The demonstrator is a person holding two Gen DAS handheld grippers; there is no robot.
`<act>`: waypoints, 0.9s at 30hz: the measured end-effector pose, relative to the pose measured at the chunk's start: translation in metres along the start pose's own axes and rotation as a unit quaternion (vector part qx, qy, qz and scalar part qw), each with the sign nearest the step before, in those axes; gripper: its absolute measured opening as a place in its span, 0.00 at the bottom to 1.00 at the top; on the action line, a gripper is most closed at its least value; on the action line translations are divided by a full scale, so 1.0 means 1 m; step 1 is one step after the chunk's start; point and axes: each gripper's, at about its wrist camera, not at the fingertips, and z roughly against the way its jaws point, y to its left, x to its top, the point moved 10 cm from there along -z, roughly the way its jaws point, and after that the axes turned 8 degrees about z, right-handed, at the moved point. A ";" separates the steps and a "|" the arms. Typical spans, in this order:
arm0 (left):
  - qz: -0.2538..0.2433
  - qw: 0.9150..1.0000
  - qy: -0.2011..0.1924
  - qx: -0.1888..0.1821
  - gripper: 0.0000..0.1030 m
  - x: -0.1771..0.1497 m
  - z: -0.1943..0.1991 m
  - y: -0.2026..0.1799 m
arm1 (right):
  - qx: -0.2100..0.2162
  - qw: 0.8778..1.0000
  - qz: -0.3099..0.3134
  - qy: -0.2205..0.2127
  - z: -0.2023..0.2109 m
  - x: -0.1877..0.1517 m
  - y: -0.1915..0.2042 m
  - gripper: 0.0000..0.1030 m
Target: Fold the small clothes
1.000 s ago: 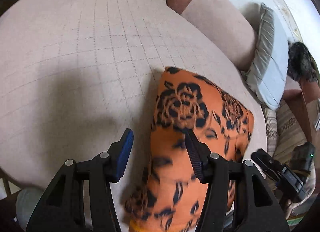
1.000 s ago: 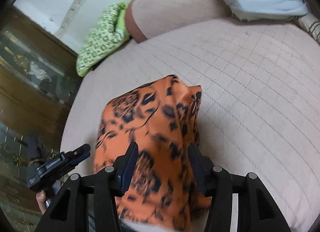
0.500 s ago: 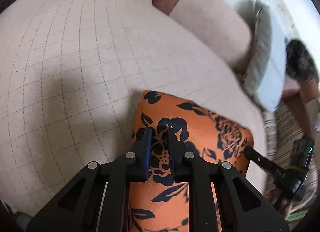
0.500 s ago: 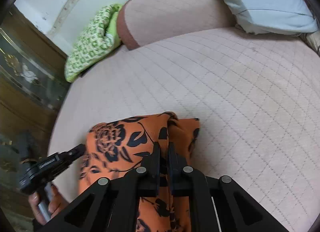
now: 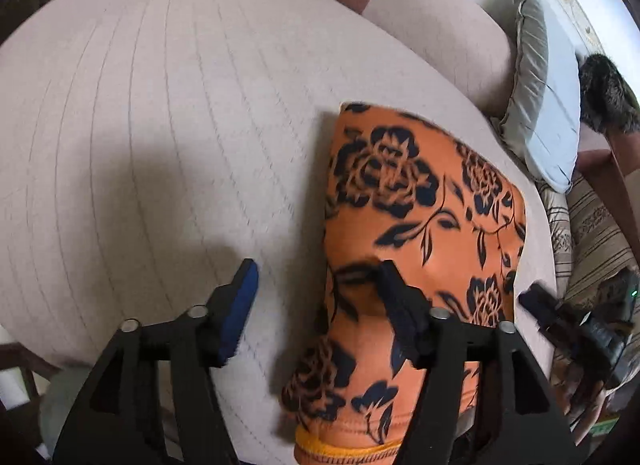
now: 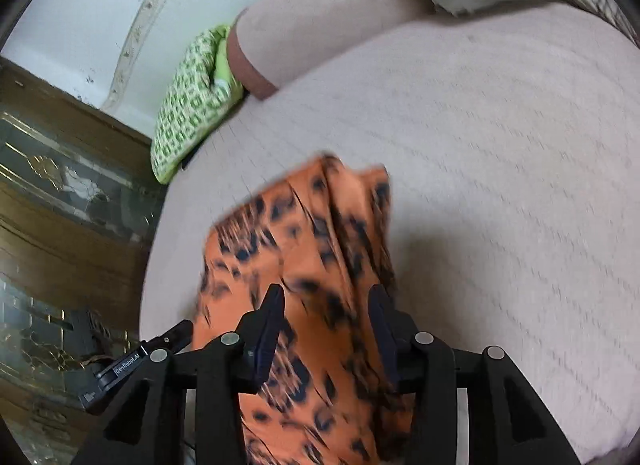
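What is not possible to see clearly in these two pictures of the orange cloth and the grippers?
- Orange floral garment, left wrist view: its near end is cut off by the bottom edge and partly hidden by the left gripper, so its type is unclear.
- Same garment, right wrist view: motion blur smears the print and folds; the open right gripper covers its lower part.
- Right gripper in the left wrist view: at the right edge, too small to read its jaws.

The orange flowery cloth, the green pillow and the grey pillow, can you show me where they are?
Orange flowery cloth (image 5: 420, 201): left wrist view, on its flat top with the black roses.
Green pillow (image 6: 188, 113): right wrist view, on the middle of its patterned face.
Grey pillow (image 5: 548, 105): left wrist view, on its pale face.
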 end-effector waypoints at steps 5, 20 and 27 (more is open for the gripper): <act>0.033 0.998 0.030 -0.046 0.67 0.014 -0.016 -0.006 | -0.024 0.998 -0.007 0.060 -0.026 -0.027 -0.017 0.42; 0.081 0.986 0.053 -0.137 0.30 0.063 -0.031 -0.061 | 0.079 0.992 -0.066 0.073 -0.065 0.000 -0.022 0.16; 0.045 0.988 0.059 -0.136 0.31 0.086 -0.050 -0.100 | 0.044 0.999 -0.022 -0.002 -0.015 0.026 -0.009 0.16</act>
